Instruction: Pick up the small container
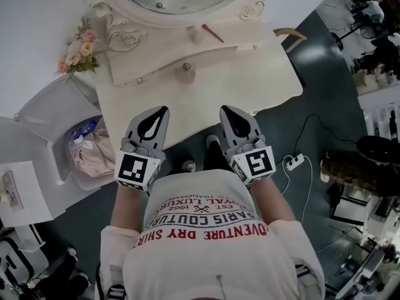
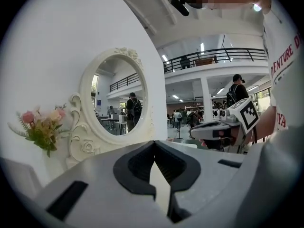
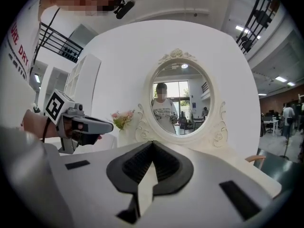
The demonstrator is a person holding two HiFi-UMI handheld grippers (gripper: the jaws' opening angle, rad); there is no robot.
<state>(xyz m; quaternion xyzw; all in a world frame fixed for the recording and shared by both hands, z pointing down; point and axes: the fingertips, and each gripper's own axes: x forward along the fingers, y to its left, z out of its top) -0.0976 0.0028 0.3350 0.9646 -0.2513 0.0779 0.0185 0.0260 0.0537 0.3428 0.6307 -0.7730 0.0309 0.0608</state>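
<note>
On the cream vanity table [image 1: 269,74], a small pale container [image 1: 195,35] stands near the mirror's base, beside a thin red stick [image 1: 212,33]. My left gripper [image 1: 164,110] hovers over the table's front edge, jaws shut and empty. My right gripper [image 1: 223,109] is level with it to the right, also shut on nothing. Both are well short of the container. The left gripper view has closed jaws [image 2: 154,145] pointing at the oval mirror [image 2: 118,99]. The right gripper view has closed jaws [image 3: 152,144] too. The container is hidden in both gripper views.
Pink flowers [image 1: 78,50] stand at the table's left rear. A white lidded bin [image 1: 62,136] with bagged waste sits left of the table. A chair back [image 1: 290,35] shows at the right. A power strip [image 1: 295,162] and cable lie on the dark floor.
</note>
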